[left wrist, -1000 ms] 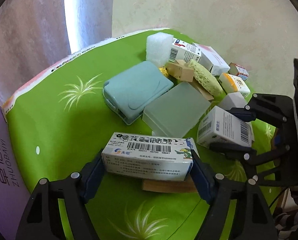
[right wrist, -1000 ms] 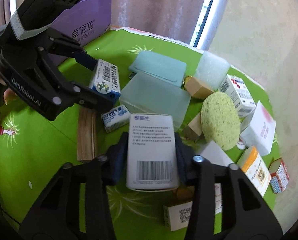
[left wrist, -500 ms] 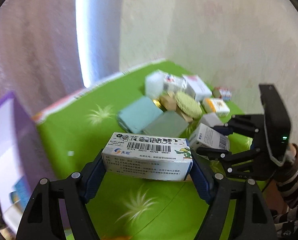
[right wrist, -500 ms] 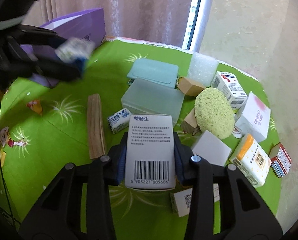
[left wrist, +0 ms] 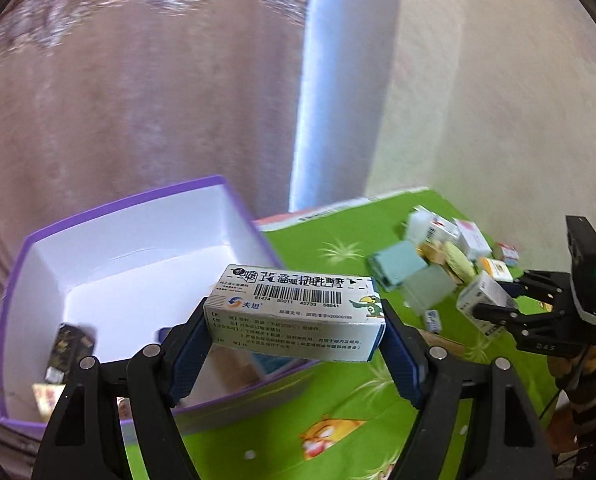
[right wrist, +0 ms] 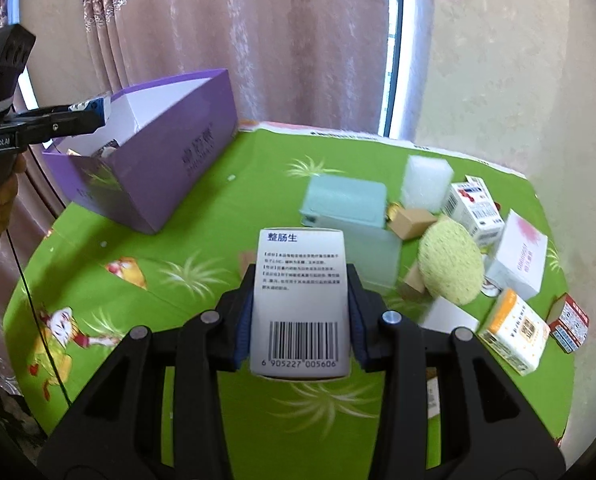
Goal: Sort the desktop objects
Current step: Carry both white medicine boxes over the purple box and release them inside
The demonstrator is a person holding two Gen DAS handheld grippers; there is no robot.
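Observation:
My left gripper (left wrist: 294, 344) is shut on a long white-and-blue medicine box (left wrist: 294, 312), held crosswise over the near edge of an open purple box (left wrist: 130, 208) with a white inside. The purple box (right wrist: 170, 148) and the left gripper (right wrist: 86, 116) also show in the right wrist view, at the table's left. My right gripper (right wrist: 300, 320) is shut on a white barcode box (right wrist: 300, 300), held above the green tablecloth (right wrist: 218, 208); it also shows in the left wrist view (left wrist: 494, 304).
A pile lies at the right: a teal case (right wrist: 344, 204), a frosted plastic box (right wrist: 374, 256), a round yellow sponge (right wrist: 450, 266), a white foam block (right wrist: 424, 180), wooden blocks and several small cartons (right wrist: 474, 208). A few small items lie inside the purple box (left wrist: 68, 348). A curtain hangs behind.
My left gripper has swung left and up with its medicine box, from above the pile to over the purple box. My right gripper has lifted back with its box.

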